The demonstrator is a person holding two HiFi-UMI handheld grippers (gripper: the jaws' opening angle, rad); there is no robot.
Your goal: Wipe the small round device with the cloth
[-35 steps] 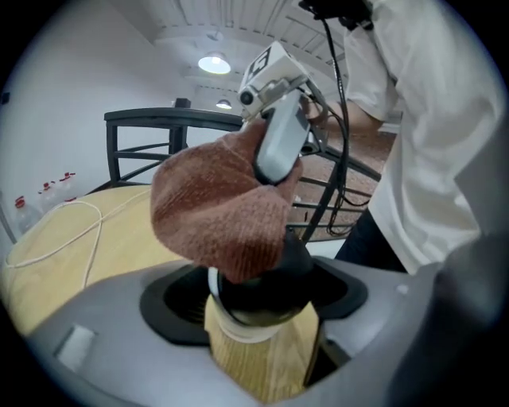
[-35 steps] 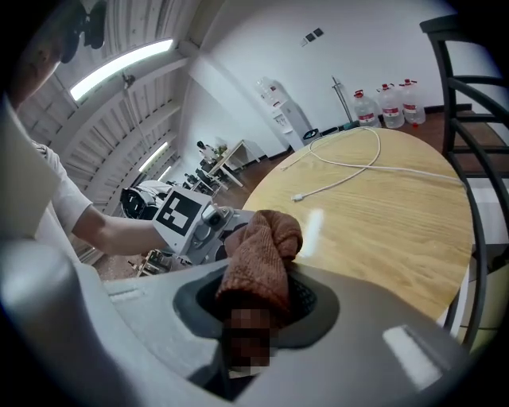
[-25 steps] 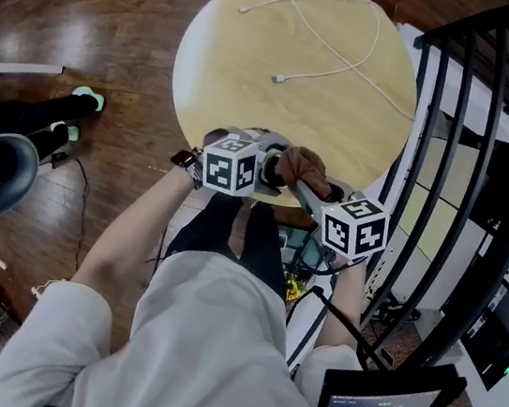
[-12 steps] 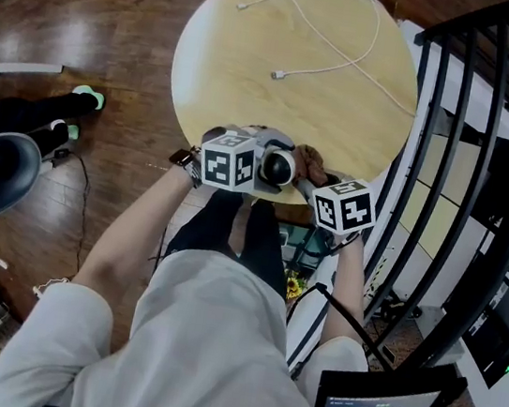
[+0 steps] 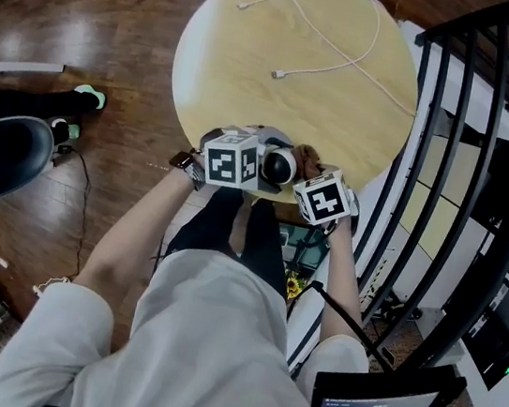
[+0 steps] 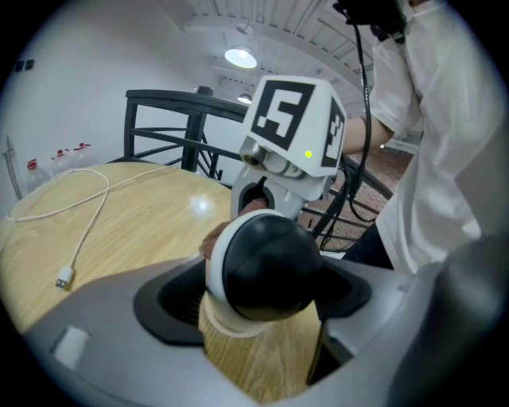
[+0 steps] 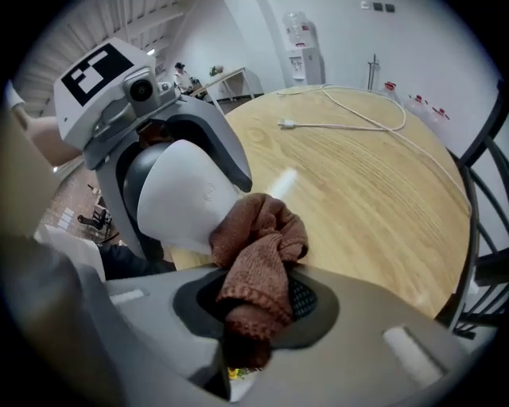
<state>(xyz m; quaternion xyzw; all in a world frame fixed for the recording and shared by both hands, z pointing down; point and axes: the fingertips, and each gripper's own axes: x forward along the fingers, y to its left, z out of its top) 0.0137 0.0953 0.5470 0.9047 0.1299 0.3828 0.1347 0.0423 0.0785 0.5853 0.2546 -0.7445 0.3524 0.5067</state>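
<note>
While the small round device (image 6: 266, 266) is gripped at the near edge of the round table (image 5: 257, 56), the cloth (image 7: 258, 254) is pressed to it.
The left gripper (image 6: 258, 318) is spread wide, its jaws having just been opening further, and the device is held between both pads, black face toward that camera. The right gripper (image 7: 258, 306) is closed narrowly on the bunched brown cloth, which touches the device's white back. Two grippers, one device, one cloth and one white cable (image 5: 279, 75) are counted.
</note>
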